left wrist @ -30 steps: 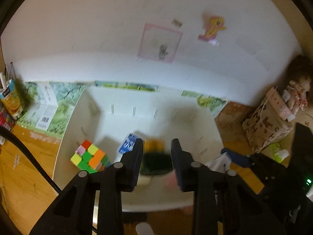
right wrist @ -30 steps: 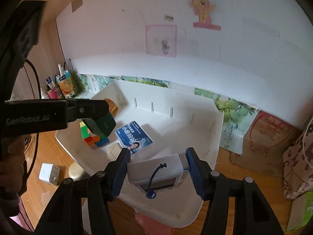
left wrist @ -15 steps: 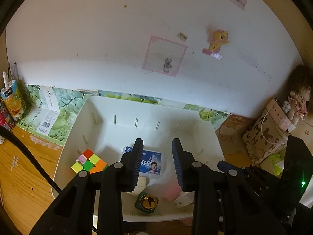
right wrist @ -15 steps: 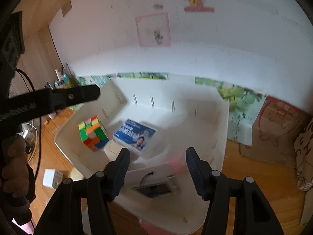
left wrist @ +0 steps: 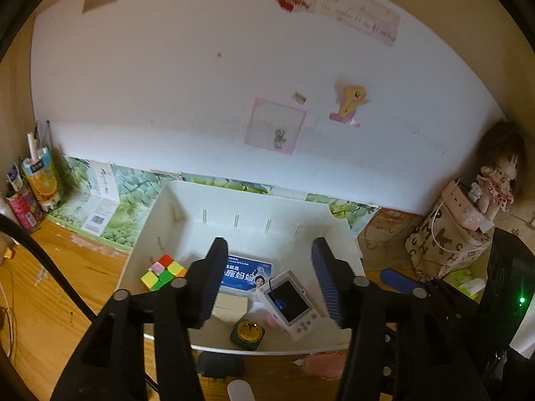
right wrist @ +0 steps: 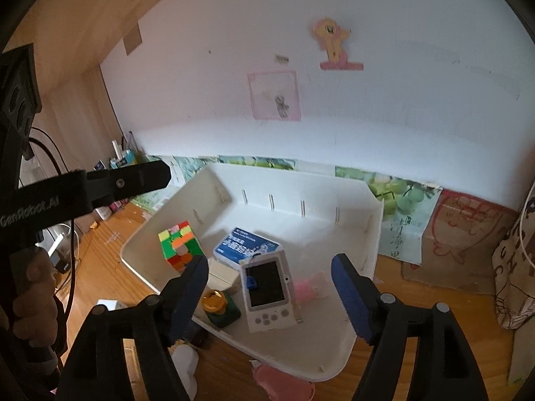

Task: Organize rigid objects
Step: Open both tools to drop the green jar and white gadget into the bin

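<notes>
A white bin (left wrist: 254,210) (right wrist: 374,234) stands on the wooden desk against the wall. In it lie a colour cube (left wrist: 164,271) (right wrist: 179,245), a blue box (left wrist: 245,272) (right wrist: 245,245), a white handheld game console (left wrist: 289,304) (right wrist: 269,294), a green box with a gold lid (left wrist: 247,332) (right wrist: 219,304), a beige block (left wrist: 230,305) and a pink item (right wrist: 312,289). My left gripper (left wrist: 267,282) is open and empty above the bin's near edge. My right gripper (right wrist: 271,292) is open and empty above the console.
Juice cartons and tubes (left wrist: 36,177) stand at the far left. A brown patterned bag (left wrist: 444,234) with a doll (left wrist: 498,180) is at the right. Small pink (right wrist: 281,384) and white (right wrist: 185,364) items lie on the desk in front of the bin. Cables run at the left.
The left gripper let the green box drop into the bin and opened wide. The right gripper released the console into the bin. Both pulled back and up.
</notes>
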`<move>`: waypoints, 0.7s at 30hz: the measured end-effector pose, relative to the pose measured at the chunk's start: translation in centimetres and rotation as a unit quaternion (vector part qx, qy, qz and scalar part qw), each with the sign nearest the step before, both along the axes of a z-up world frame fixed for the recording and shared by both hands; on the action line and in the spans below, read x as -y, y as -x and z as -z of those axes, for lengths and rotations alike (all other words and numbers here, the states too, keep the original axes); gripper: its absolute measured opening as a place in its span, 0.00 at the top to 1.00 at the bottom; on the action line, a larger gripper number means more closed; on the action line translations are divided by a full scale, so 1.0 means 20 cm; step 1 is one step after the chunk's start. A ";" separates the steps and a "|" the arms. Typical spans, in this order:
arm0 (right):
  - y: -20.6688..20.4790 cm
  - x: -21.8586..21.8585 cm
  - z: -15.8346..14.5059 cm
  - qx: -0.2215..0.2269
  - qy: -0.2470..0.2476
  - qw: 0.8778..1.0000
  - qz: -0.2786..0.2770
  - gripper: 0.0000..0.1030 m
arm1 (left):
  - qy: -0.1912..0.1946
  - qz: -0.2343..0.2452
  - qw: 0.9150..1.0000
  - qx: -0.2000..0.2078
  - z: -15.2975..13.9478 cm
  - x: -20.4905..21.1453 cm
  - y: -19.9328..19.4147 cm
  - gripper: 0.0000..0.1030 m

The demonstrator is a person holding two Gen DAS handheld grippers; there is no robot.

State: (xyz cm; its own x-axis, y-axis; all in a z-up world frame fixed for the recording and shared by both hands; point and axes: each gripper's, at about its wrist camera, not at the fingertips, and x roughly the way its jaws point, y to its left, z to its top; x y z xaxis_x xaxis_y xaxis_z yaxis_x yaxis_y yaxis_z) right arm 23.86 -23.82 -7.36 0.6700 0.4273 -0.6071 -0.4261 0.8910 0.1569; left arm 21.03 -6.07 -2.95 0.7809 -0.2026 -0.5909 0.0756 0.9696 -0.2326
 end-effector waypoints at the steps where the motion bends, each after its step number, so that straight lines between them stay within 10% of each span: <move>1: 0.01 0.00 -0.01 0.004 0.000 1.000 0.000 0.24 | -0.002 -0.003 1.000 0.003 -0.01 0.00 0.02 0.39; 21: 0.37 -0.11 -0.14 0.058 -0.015 0.998 -0.026 0.18 | 0.005 -0.121 0.993 0.013 -0.07 -0.20 0.58 0.21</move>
